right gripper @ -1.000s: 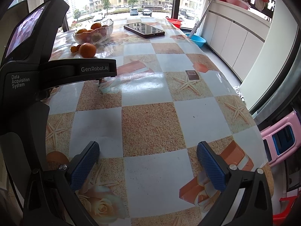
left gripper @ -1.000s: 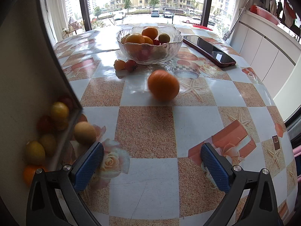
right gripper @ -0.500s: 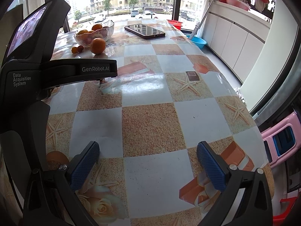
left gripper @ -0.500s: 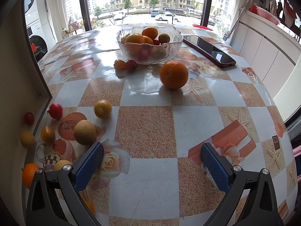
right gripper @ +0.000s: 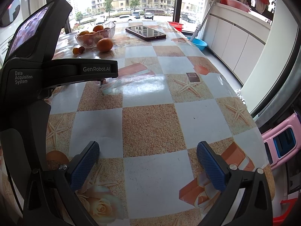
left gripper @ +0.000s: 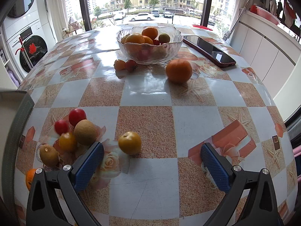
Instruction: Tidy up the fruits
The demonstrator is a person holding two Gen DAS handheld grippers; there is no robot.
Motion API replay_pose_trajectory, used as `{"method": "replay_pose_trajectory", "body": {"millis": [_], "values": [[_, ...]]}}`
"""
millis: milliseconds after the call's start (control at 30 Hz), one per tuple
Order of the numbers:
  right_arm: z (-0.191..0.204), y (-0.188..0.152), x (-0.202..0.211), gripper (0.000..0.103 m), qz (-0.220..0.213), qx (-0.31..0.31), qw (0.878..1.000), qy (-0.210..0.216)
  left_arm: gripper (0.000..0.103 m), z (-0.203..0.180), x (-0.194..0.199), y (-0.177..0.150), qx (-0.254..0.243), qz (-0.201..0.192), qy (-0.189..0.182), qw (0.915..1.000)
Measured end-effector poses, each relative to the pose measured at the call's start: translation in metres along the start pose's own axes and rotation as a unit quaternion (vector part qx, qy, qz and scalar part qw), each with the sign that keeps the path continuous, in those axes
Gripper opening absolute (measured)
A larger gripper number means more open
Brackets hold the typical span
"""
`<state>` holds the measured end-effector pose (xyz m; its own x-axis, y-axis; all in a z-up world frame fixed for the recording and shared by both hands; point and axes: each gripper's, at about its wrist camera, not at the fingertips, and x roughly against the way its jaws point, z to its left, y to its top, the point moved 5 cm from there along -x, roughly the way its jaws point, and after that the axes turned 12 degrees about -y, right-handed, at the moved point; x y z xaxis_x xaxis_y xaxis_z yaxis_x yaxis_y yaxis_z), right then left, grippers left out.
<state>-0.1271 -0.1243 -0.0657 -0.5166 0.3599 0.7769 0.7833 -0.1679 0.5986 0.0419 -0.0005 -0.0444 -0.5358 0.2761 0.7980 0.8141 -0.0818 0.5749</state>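
A glass bowl with oranges and small fruits stands at the far middle of the table; it also shows in the right wrist view. A large orange and two small tomatoes lie in front of it. Near my left gripper, which is open and empty, lie several loose small fruits: a yellow one, a brown one, red tomatoes and others at the left. My right gripper is open and empty over bare tablecloth.
A dark phone lies right of the bowl. A pale container edge stands at the far left. The left gripper's body fills the left of the right wrist view. The table's right edge drops to a pink stool.
The pale container at the left has drawn away, leaving several small fruits spilled on the table. The yellow fruit rolled toward the middle. The large orange rolled right, toward the bowl. Both grippers stayed put.
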Motion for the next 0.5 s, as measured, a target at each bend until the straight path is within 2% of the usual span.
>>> {"method": "replay_pose_trajectory", "body": {"millis": [500], "values": [[0.0004,-0.0012,0.0010,0.103,-0.004,0.000,1.000,0.001,0.103,0.0000,0.0000,0.0000,0.000,0.000,0.000,1.0000]]}}
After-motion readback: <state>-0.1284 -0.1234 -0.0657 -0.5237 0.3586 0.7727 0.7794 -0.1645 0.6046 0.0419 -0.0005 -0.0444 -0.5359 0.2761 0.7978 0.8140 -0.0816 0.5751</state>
